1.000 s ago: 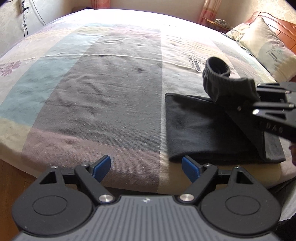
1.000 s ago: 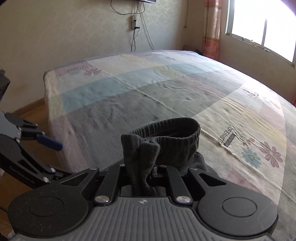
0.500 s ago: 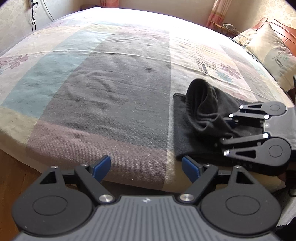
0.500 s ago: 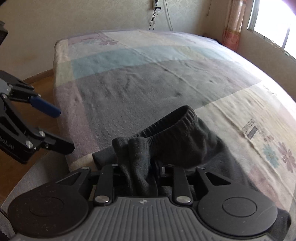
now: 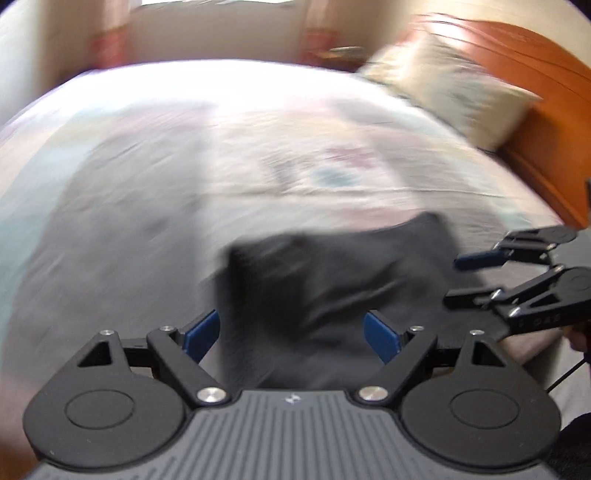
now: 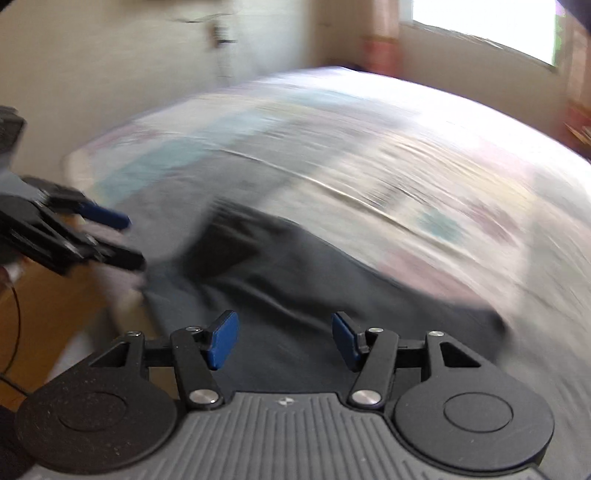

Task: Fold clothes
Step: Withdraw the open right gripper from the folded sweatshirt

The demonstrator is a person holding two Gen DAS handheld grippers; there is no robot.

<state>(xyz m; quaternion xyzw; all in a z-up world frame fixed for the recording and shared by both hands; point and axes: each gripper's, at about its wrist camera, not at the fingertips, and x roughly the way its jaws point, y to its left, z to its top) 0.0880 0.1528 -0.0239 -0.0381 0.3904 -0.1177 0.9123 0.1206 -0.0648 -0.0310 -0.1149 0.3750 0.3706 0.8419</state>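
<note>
The dark garment [image 6: 295, 280] lies loosely doubled at the bed's [image 6: 369, 166] near edge, our right gripper [image 6: 284, 341] opening empty above it, our left gripper [image 5: 291, 332] spread wide, so we judge the unpressed fold could spring back or slide floorward.

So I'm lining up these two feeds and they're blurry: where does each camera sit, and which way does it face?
Left wrist view: sits on the left gripper, angled down across the bed toward the pillow and headboard; its own open blue pads show, with the right gripper at right.
Right wrist view: sits on the right gripper, angled down across the bed toward the wall and window; its opening pads show with nothing between them, and the left gripper at left.
Shared: the dark garment and bedspread.
</note>
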